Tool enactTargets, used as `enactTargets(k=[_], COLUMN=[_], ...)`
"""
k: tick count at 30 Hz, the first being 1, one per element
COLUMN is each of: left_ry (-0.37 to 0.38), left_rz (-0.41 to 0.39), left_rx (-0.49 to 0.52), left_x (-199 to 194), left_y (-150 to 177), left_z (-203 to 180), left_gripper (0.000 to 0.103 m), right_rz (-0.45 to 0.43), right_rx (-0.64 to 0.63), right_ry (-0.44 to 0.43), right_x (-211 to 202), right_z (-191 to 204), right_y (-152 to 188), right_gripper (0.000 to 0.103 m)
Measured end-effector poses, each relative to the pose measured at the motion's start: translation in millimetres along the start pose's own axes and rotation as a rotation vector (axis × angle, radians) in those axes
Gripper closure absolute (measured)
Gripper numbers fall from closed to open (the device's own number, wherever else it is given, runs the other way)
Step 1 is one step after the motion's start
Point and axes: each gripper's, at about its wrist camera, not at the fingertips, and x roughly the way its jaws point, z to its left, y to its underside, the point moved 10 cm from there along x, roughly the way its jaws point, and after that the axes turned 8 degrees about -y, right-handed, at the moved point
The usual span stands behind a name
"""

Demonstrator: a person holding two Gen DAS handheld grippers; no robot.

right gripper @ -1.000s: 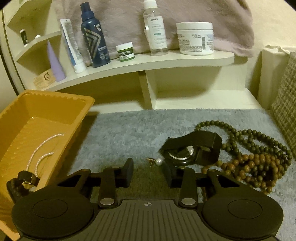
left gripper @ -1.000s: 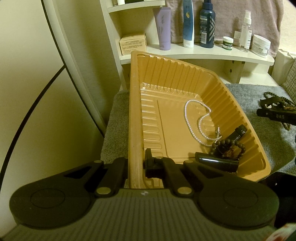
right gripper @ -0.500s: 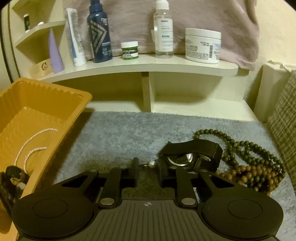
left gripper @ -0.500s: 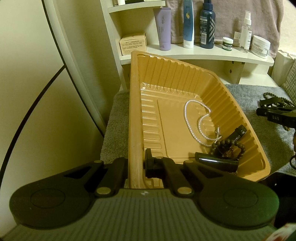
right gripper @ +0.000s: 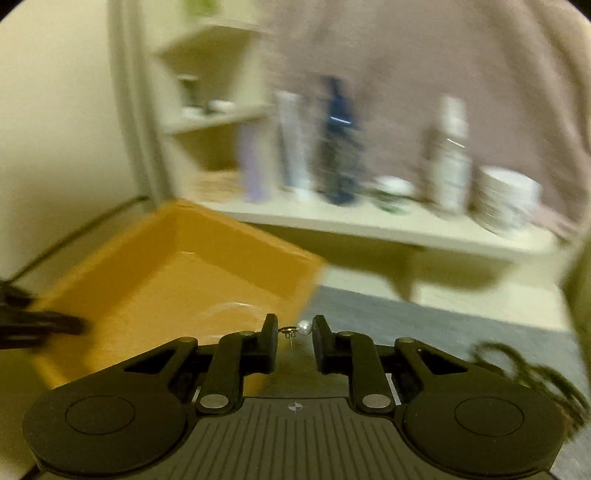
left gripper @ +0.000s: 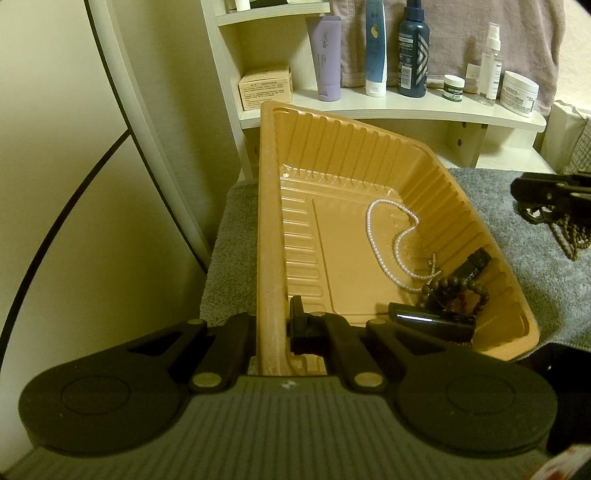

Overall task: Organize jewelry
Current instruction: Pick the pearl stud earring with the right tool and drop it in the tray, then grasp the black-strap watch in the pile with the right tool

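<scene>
My left gripper [left gripper: 271, 328] is shut on the near left rim of the orange ribbed tray [left gripper: 373, 155], which stands on a grey mat [left gripper: 524, 229]. In the tray lie a white pearl necklace [left gripper: 391, 240], a brown bead bracelet [left gripper: 456, 295] and black watch parts [left gripper: 430, 321]. My right gripper [right gripper: 295, 330] is shut on a small pearl earring [right gripper: 297, 328], raised off the mat beside the tray's right corner [right gripper: 295, 273]. That view is blurred by motion. The right gripper [left gripper: 554, 188] also shows at the right edge of the left wrist view, above dark bead strings [left gripper: 570, 236].
A white shelf [left gripper: 406, 109] behind the tray carries tubes, a dark bottle [left gripper: 413, 55], a spray bottle, jars and a small box [left gripper: 266, 88]. A mauve towel [left gripper: 461, 33] hangs behind them. A curved white mirror frame [left gripper: 147, 147] rises at the left.
The right gripper closed on the pearl earring, then rose off the mat and swung left toward the tray. The watch and beads stayed behind. The left gripper and tray have not moved.
</scene>
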Motion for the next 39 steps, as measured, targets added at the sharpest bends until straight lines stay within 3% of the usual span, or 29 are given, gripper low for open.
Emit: enactTargets(k=[4,8,23,24,25,26,28,34,39], left_ry=[0.0,0.001,0.002,0.002,0.002,0.002,0.002,0.002,0.002], left_rz=[-0.001,-0.002,-0.001,-0.001,-0.001,-0.001,0.0,-0.001,-0.002], left_rx=[0.0,-0.001,-0.001,-0.001,-0.001,-0.001,-0.002,0.0,0.0], left_x=[0,0,-1,-1,-1,-1,-1,-1,-1], left_y=[0,0,0,0,0,0,0,0,-1], left_z=[0,0,-1,-1,-1,-1,-1,-1,-1], left_gripper=[0.101,0.101,0.101,0.101,0.101,0.101,0.101,0.101,0.101], right_rz=[0.03,0.068,0.109,0.114,0.112,0.102,0.074,0.045,0.025], right_rx=[-0.072,-0.109,-0.135,-0.135,-0.134,-0.135,-0.133,-0.103,-0.017], right_ry=[-0.133,-0.198,-0.251,-0.259,-0.26,-0.257,-0.255,-0.17,-0.025], right_x=[5,12,20,20,19,17,11,-9,-31], right_z=[40,64,75,76,76,75,73,50,9], right_y=[0,9,22,23,23,22,18,18,31], right_gripper=[0.083,0.083,0.083,0.081,0.072,0.054,0.043,0.043,0.043])
